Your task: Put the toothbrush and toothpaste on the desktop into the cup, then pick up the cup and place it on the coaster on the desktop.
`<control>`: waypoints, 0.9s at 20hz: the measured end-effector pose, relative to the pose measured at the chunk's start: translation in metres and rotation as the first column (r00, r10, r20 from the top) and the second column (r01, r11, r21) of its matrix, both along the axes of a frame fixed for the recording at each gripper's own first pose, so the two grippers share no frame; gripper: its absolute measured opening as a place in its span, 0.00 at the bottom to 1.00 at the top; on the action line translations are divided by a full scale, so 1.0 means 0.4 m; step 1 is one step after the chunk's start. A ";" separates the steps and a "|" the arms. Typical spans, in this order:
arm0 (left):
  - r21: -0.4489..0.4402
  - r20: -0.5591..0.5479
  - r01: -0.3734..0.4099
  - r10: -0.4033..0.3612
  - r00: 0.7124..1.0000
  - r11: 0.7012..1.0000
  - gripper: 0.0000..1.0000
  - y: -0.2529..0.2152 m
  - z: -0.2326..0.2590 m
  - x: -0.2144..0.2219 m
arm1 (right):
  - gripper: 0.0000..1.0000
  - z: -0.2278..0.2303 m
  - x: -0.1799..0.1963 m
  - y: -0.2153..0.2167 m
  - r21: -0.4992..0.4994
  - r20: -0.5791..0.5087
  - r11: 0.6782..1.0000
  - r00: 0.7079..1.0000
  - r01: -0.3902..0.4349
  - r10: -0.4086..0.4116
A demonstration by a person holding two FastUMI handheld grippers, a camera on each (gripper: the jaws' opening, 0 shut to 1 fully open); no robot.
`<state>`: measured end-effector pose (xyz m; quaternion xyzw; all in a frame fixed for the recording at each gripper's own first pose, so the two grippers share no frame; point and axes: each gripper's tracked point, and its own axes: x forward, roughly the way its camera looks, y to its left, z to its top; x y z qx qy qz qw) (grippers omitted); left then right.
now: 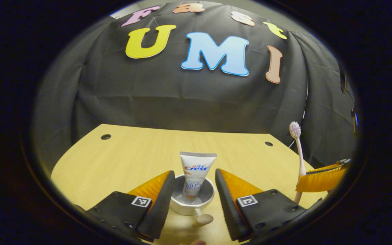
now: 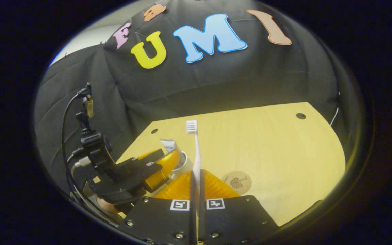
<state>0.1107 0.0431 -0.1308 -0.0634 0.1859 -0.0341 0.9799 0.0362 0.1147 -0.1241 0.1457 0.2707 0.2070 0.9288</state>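
A white cup (image 1: 192, 204) stands on the wooden desk (image 1: 121, 160) with the toothpaste tube (image 1: 196, 170) upright inside it. My left gripper (image 1: 195, 176) is open, one finger on each side of the cup, close to its wall. The right gripper (image 2: 196, 177) is shut on the pink toothbrush (image 2: 196, 149), which points up with its bristles on top. In the left gripper view that toothbrush (image 1: 298, 149) and the right gripper (image 1: 322, 177) hover at the right of the cup. The round brown coaster (image 2: 237, 181) lies on the desk just right of the right gripper's fingers.
In the right gripper view the left gripper (image 2: 158, 165), with cables and a hand behind it, sits at the left by the cup (image 2: 183, 163). Small round holes (image 1: 105, 136) mark the desk's far corners. The black cloth wall stands behind the desk.
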 end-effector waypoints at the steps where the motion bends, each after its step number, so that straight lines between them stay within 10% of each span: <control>1: 0.000 -0.011 -0.003 0.003 1.000 1.000 0.83 0.001 -0.002 -0.011 | 0.04 0.011 0.012 0.012 0.007 0.022 1.000 1.000 -0.006 0.005; 18: -0.047 -0.096 0.029 -0.034 0.995 0.998 0.90 0.065 -0.055 -0.161 | 0.03 0.089 0.197 0.230 0.098 0.282 0.993 0.959 -0.065 0.036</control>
